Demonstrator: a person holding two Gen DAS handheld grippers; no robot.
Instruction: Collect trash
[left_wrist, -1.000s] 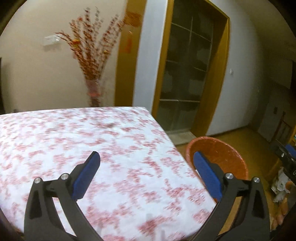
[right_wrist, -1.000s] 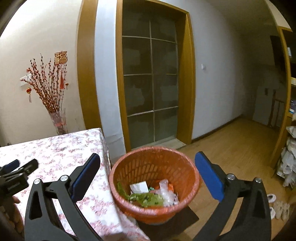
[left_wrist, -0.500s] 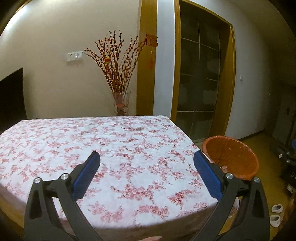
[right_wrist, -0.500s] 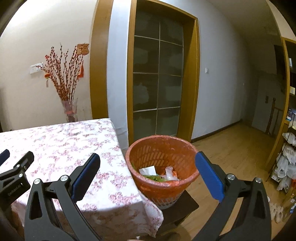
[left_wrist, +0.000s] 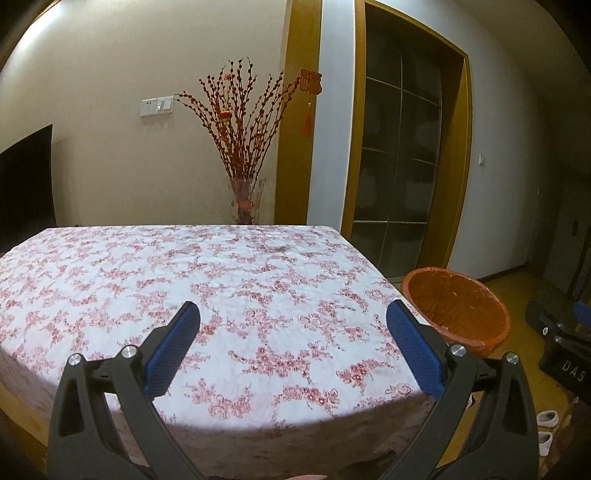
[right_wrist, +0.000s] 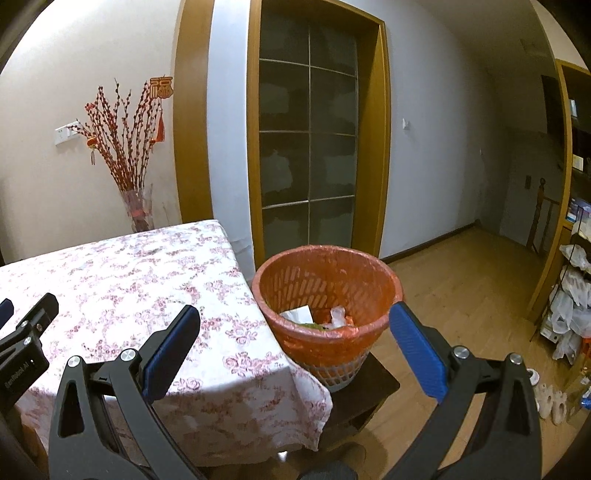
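from the left wrist view, we had the left gripper (left_wrist: 291, 328) spread wide with nothing between its blue pads, hanging over the near edge of the floral tablecloth (left_wrist: 207, 280). we could not pick out any trash on that cloth from here. the orange waste basket (left_wrist: 456, 308) sat off to the right, just past the table's right-hand edge and lower than the tabletop; we only saw its rim and inner wall, so its contents were hidden in this view. the tip of the right gripper (left_wrist: 583, 312) showed at the far right edge, beyond the basket.

from the right wrist view, we had the right gripper (right_wrist: 293, 326) also wide apart and holding nothing. the waste basket (right_wrist: 328, 291) lay straight ahead between its pads, resting on a dark stool (right_wrist: 369, 387) pressed against the table corner. inside we saw the collected trash (right_wrist: 317, 317): a white scrap, something green, clear wrap. the left gripper (right_wrist: 26, 332) poked in from the left, over the cloth. we judged the right hand nearer the basket, the left nearer the tabletop.
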